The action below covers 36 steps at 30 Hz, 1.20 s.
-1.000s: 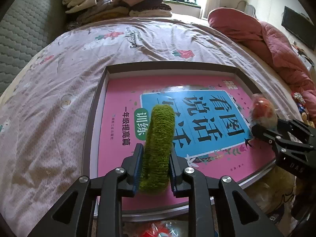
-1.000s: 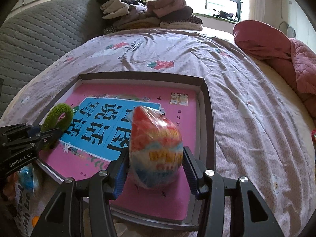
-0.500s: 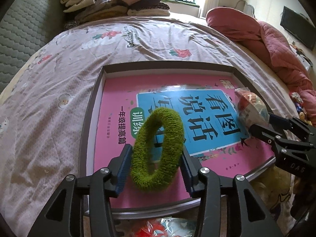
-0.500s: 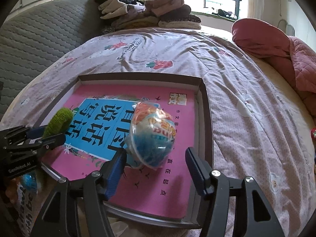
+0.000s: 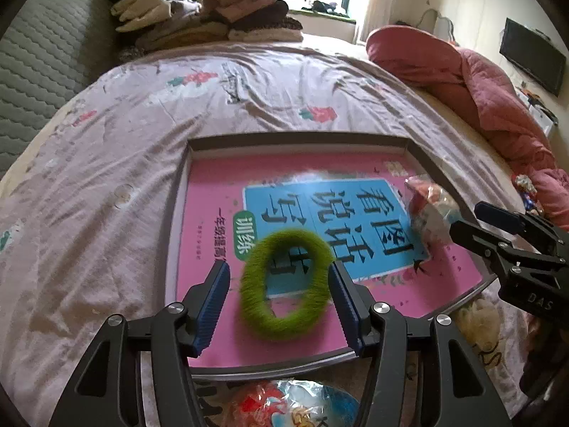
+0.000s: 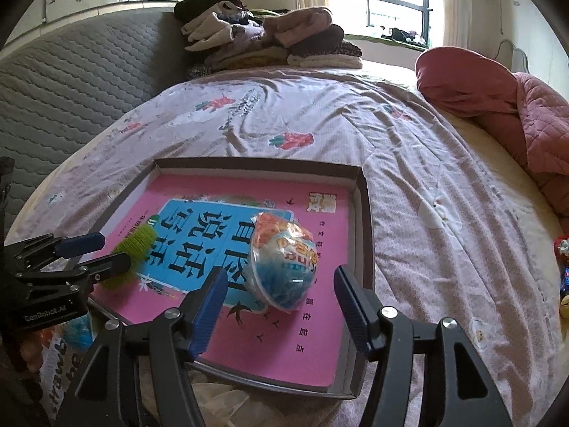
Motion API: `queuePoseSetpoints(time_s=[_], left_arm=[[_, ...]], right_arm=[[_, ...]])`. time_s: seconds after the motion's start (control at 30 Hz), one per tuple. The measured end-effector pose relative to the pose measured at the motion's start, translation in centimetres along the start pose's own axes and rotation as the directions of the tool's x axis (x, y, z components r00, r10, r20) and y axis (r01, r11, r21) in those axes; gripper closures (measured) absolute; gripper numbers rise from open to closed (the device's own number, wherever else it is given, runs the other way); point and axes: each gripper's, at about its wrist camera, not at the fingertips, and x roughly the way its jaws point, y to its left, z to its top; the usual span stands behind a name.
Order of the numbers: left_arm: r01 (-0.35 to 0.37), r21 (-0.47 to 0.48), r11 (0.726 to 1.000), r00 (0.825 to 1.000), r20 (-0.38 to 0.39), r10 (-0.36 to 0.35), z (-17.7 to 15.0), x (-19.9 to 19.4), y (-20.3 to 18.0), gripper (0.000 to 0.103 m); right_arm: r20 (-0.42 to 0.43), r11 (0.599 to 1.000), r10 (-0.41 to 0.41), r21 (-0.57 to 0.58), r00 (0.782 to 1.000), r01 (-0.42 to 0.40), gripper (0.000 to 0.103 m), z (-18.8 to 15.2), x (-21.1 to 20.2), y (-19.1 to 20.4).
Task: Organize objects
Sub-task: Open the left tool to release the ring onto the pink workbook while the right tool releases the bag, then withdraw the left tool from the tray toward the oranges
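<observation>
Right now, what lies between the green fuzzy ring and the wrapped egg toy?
In the right wrist view, only the book's blue cover shows between green fuzzy ring and wrapped egg toy.

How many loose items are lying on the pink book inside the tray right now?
2. The green fuzzy ring lies near the tray's front left, between the opening jaws of the left gripper; the wrapped egg toy lies toward the right side. Nothing appears hidden.

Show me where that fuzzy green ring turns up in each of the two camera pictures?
Left wrist view: the green ring sits low in the middle, between the left gripper, whose jaws are opening, on the pink book.
Right wrist view: it appears at the left edge, partly behind the left gripper.
Shared landmark: the pink book in the shallow box.
</observation>
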Motion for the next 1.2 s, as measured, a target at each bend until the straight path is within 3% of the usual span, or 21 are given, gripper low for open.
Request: queuePoseSetpoints(time_s=[0.6,1.2], left_arm=[[-0.004,-0.012,1.000,0.995,0.104,0.005,0.9,-5.7,-0.6,0.042],[-0.034,0.071,0.997,0.985,0.171,0.021,-1.8,-11.0,-4.4,0.041]], right_arm=[[0.089,0.999,0.031,-0.015,0.996,-0.030,0.041,1.1,-3.6,1.0],[0.198,0.997,0.060,-0.049,0.978,-0.051,0.041,0.6,-9.4,2.8]])
